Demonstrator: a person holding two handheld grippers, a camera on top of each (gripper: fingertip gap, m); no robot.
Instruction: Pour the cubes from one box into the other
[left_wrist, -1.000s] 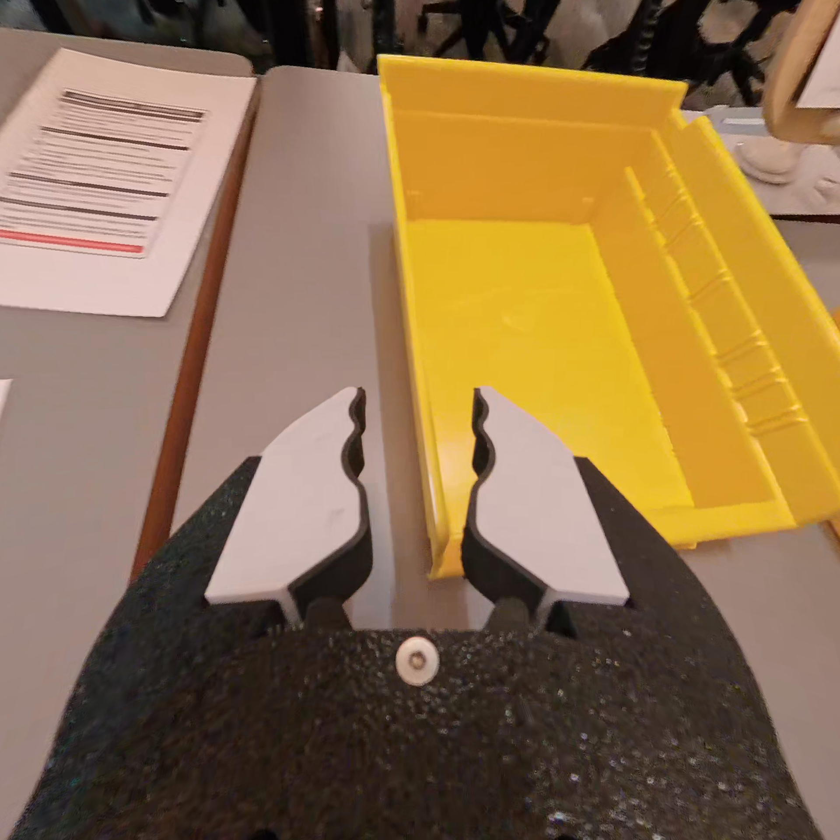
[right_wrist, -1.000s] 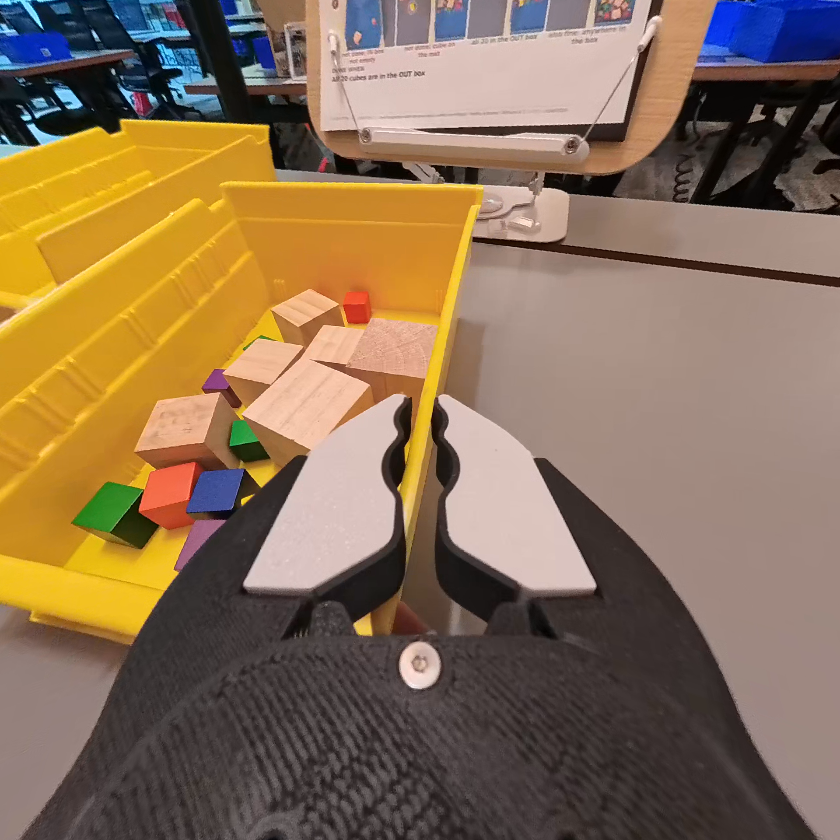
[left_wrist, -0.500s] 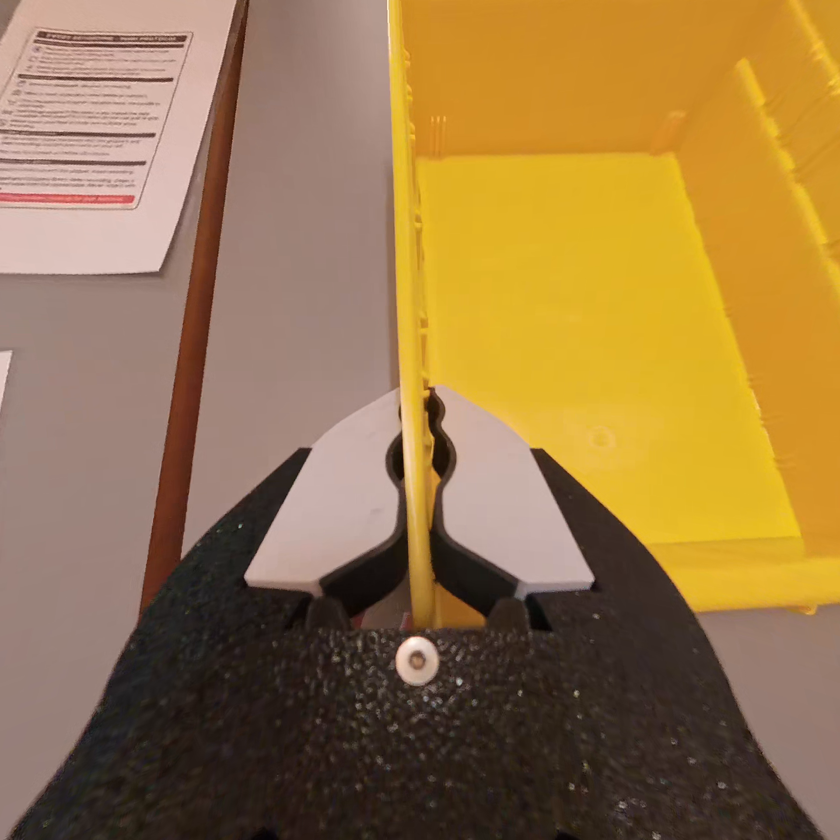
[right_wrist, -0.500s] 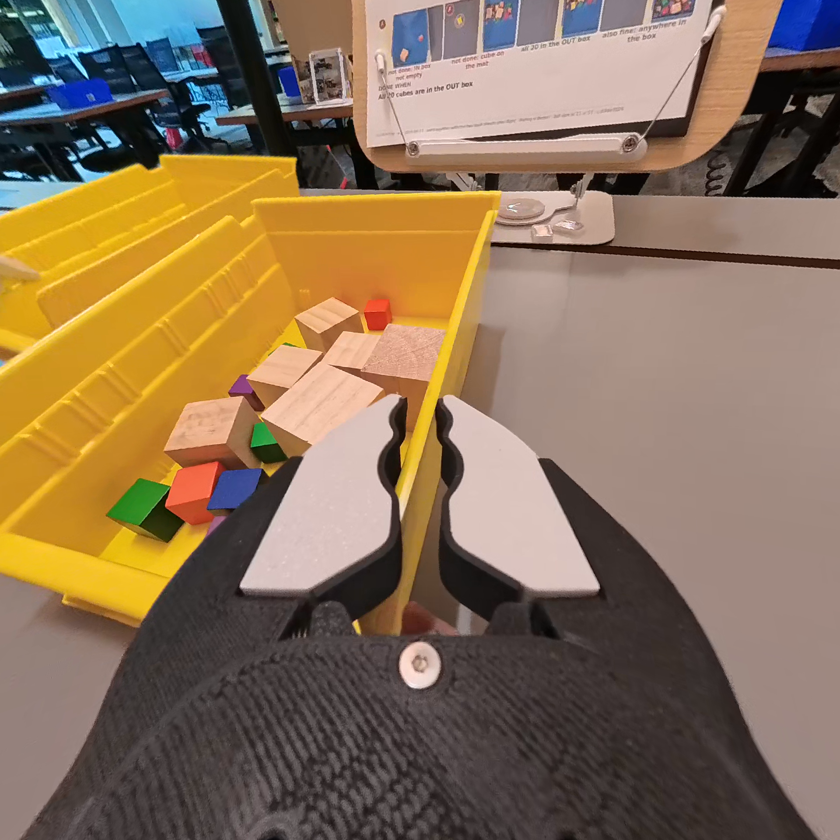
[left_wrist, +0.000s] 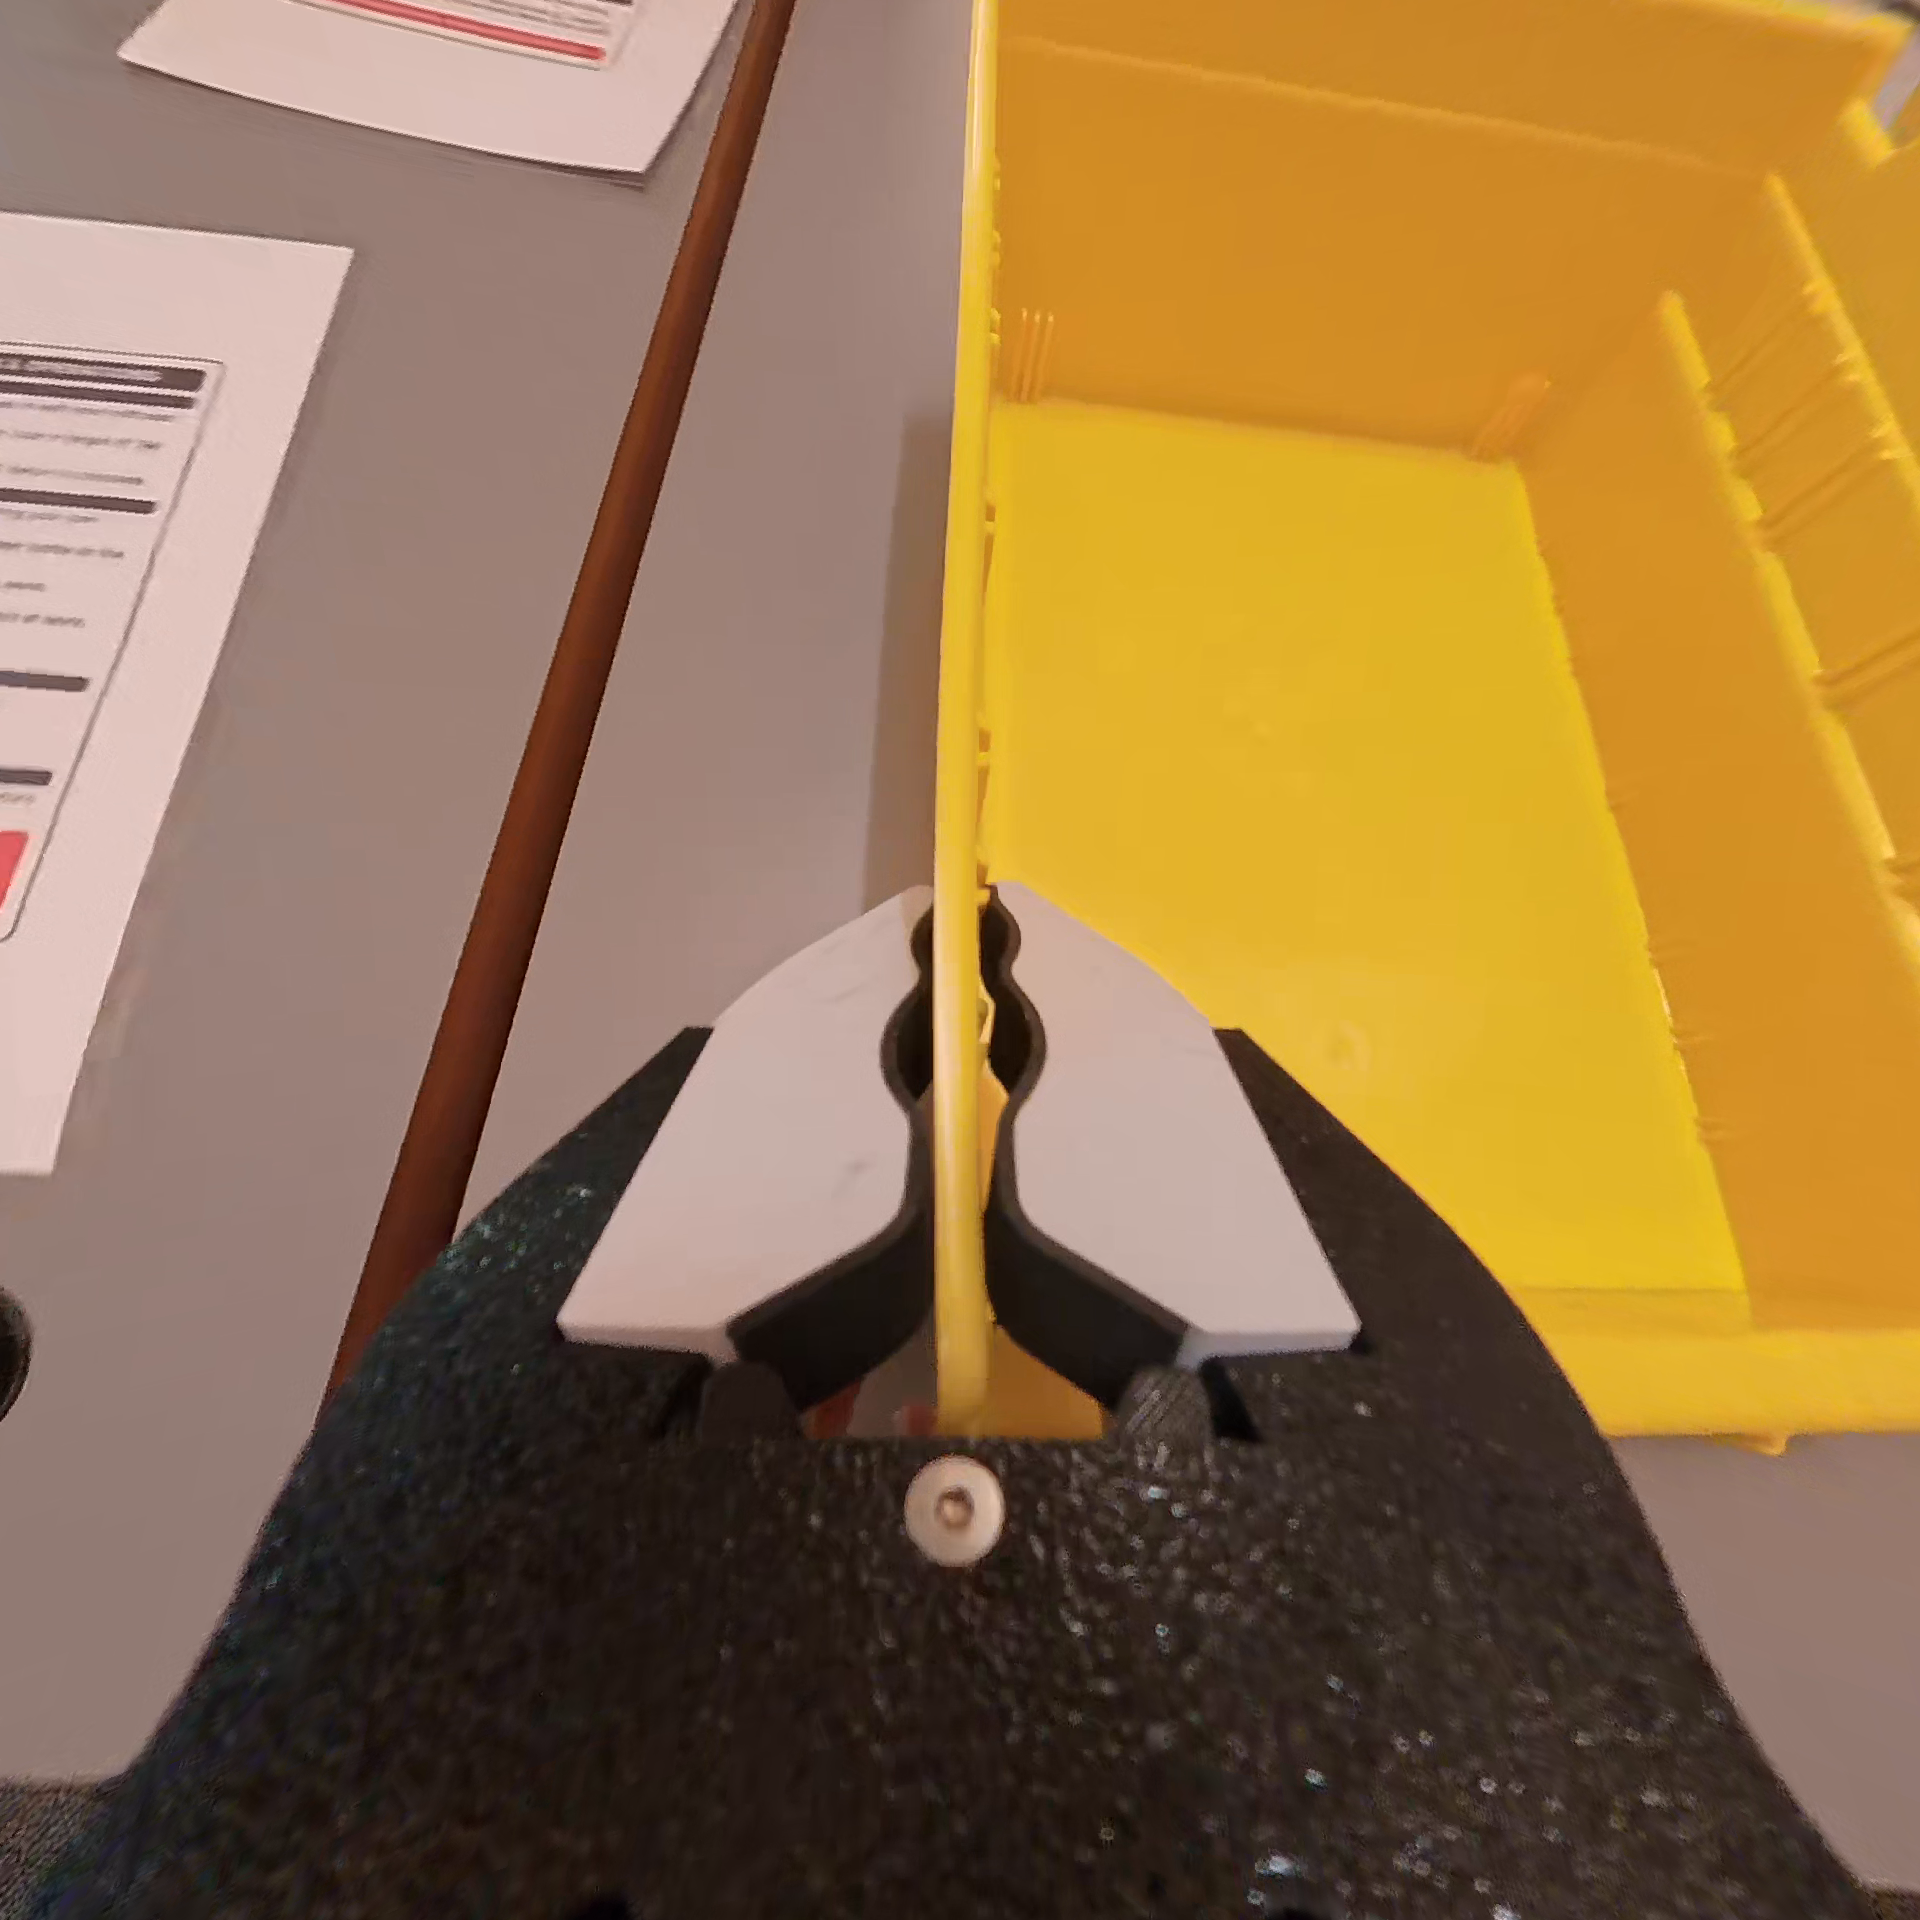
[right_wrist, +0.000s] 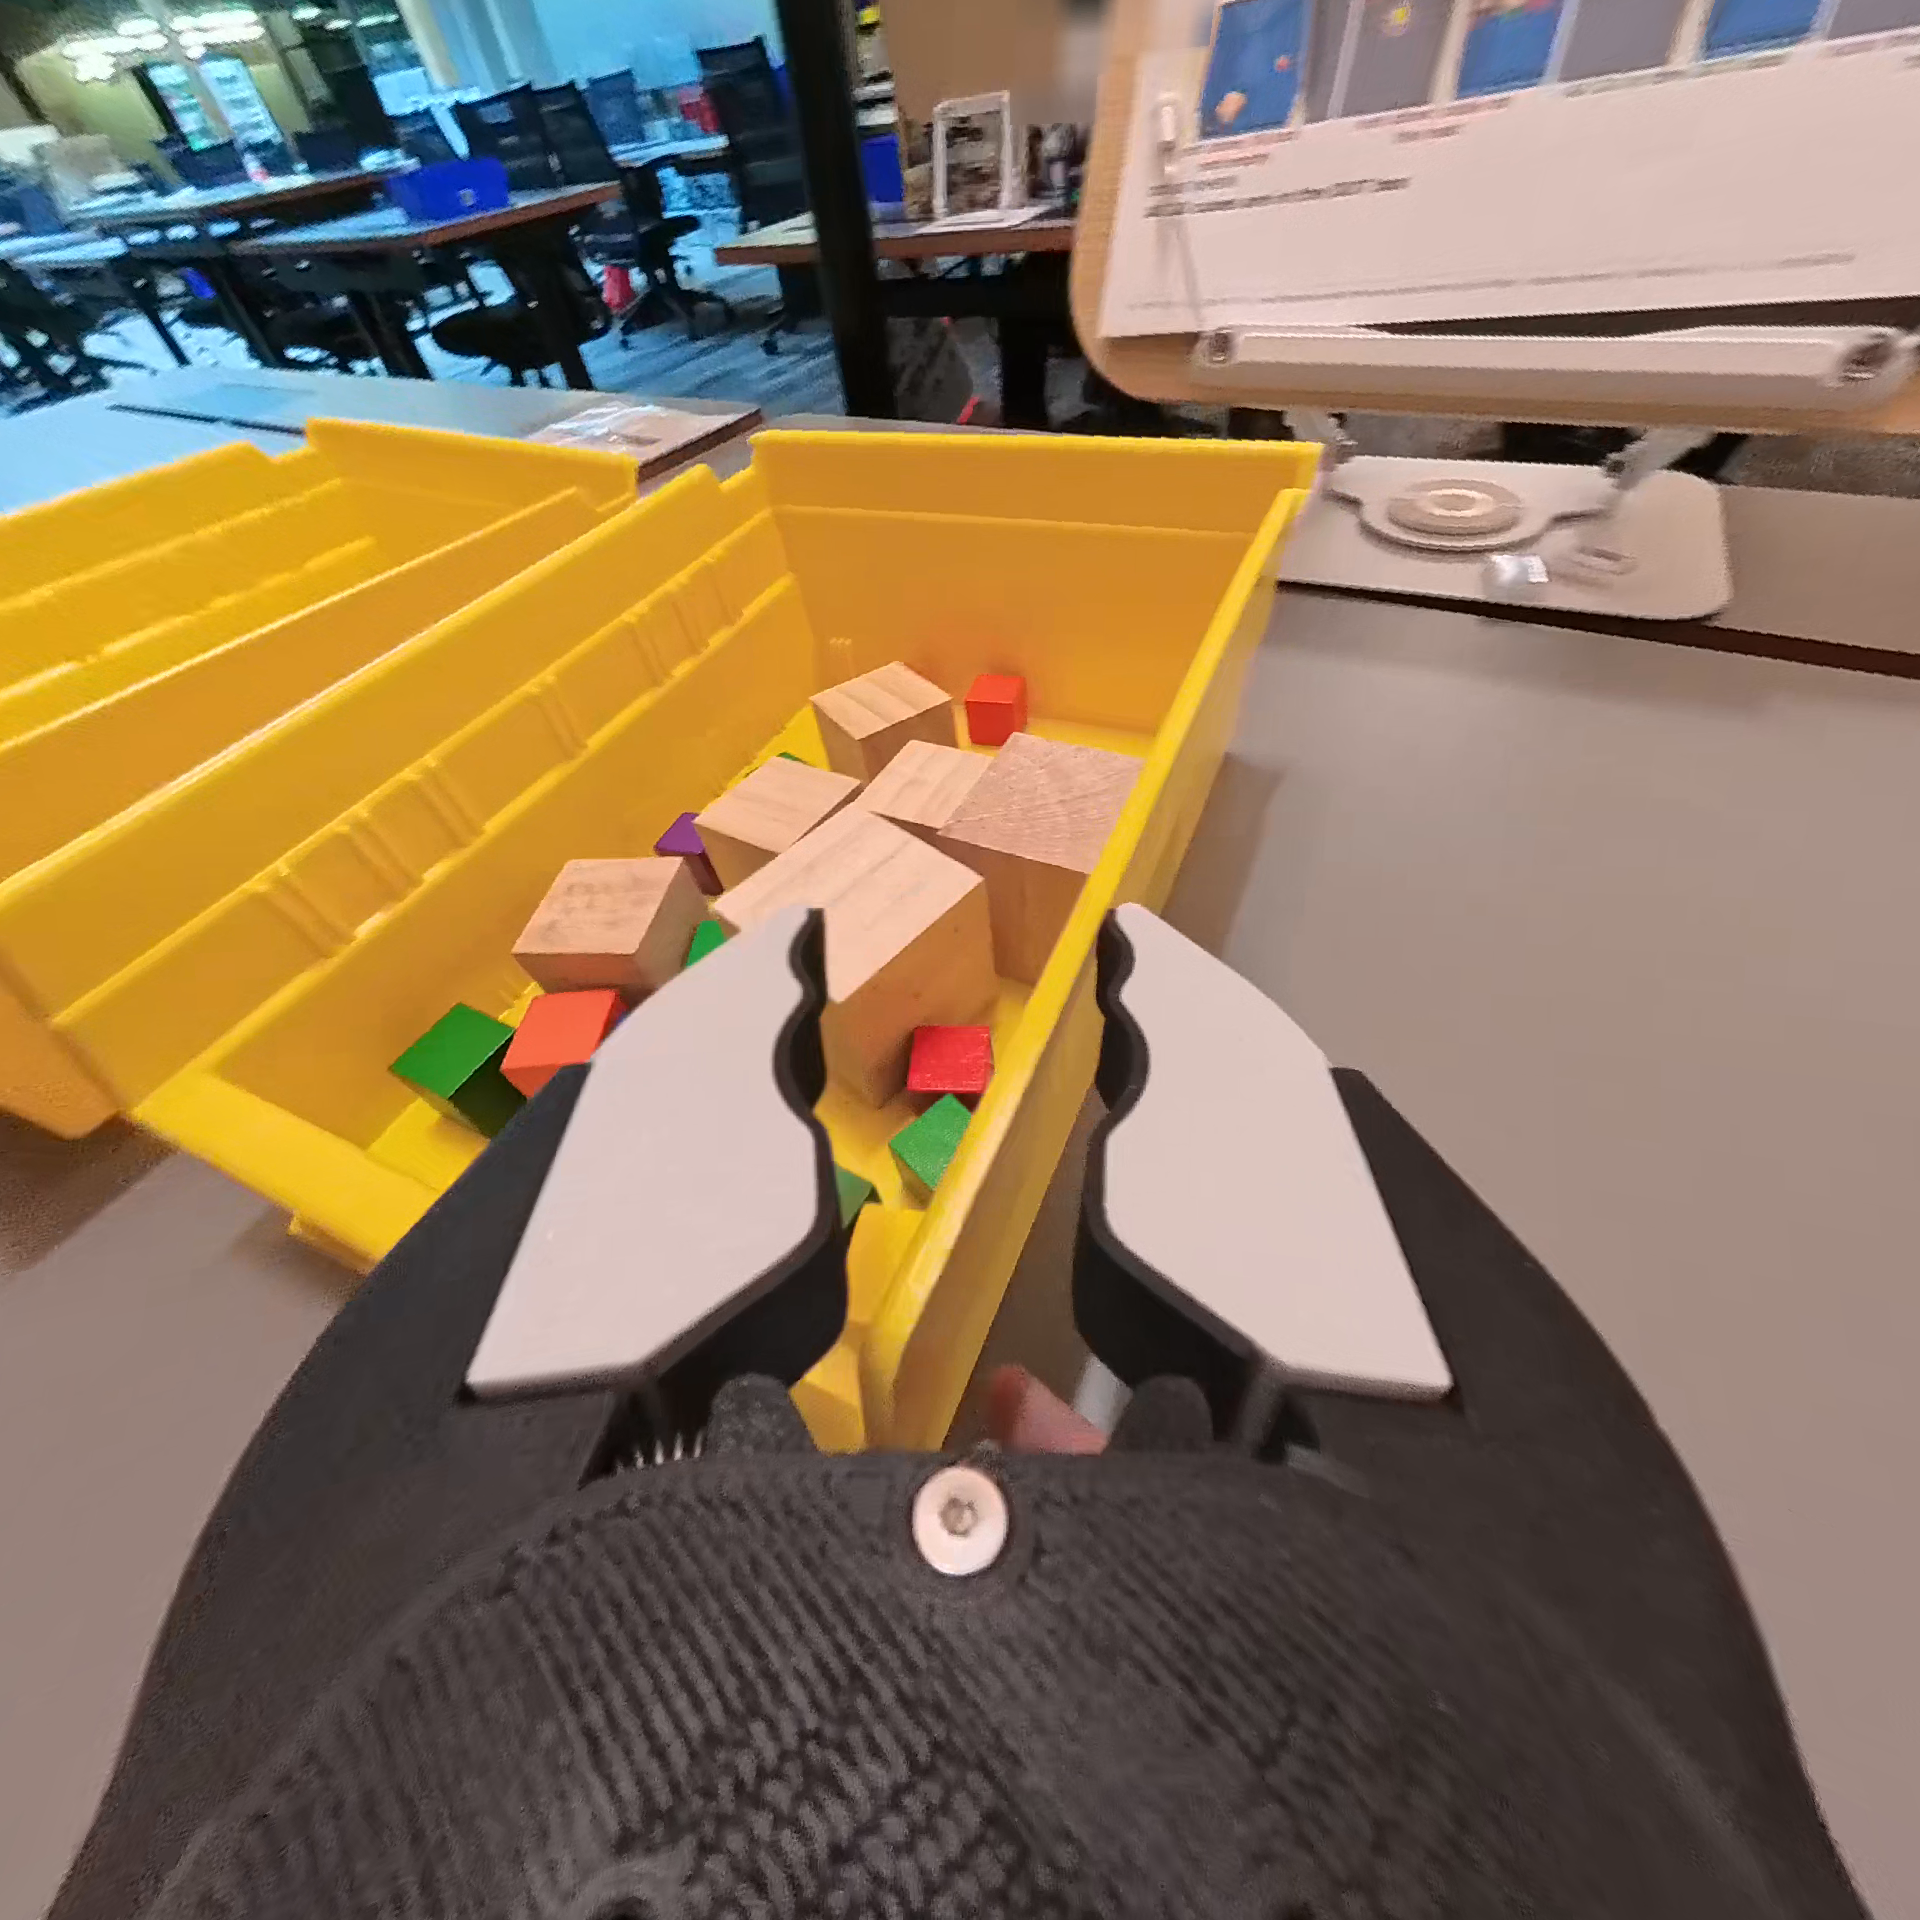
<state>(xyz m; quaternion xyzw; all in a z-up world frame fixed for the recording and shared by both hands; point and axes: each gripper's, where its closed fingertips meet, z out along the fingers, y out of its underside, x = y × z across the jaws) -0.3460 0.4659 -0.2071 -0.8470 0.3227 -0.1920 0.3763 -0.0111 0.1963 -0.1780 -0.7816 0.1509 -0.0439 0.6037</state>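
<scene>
In the left wrist view, my left gripper (left_wrist: 961, 914) is shut on the left wall (left_wrist: 961, 623) of the empty yellow box (left_wrist: 1299, 831), near its front corner. In the right wrist view, my right gripper (right_wrist: 961, 925) is open, with one finger on each side of the right wall of the second yellow box (right_wrist: 1039, 551). That box holds several cubes: large plain wooden ones (right_wrist: 613, 920) and small red (right_wrist: 995, 707), green (right_wrist: 452, 1055), orange (right_wrist: 561, 1034) and purple (right_wrist: 684, 836) ones. The empty box (right_wrist: 260, 582) lies just to its left, side by side.
Two printed paper sheets (left_wrist: 125, 582) (left_wrist: 436, 73) lie on the grey table left of the empty box, past a brown seam (left_wrist: 582, 675). A wooden board with a sheet (right_wrist: 1507, 208) stands on a white base (right_wrist: 1496, 530) behind the cube box. Bare table (right_wrist: 1558, 935) lies to its right.
My left gripper closed on the empty box's left wall and holds it. My right gripper, shut on the cube box's right wall before, has opened wide.
</scene>
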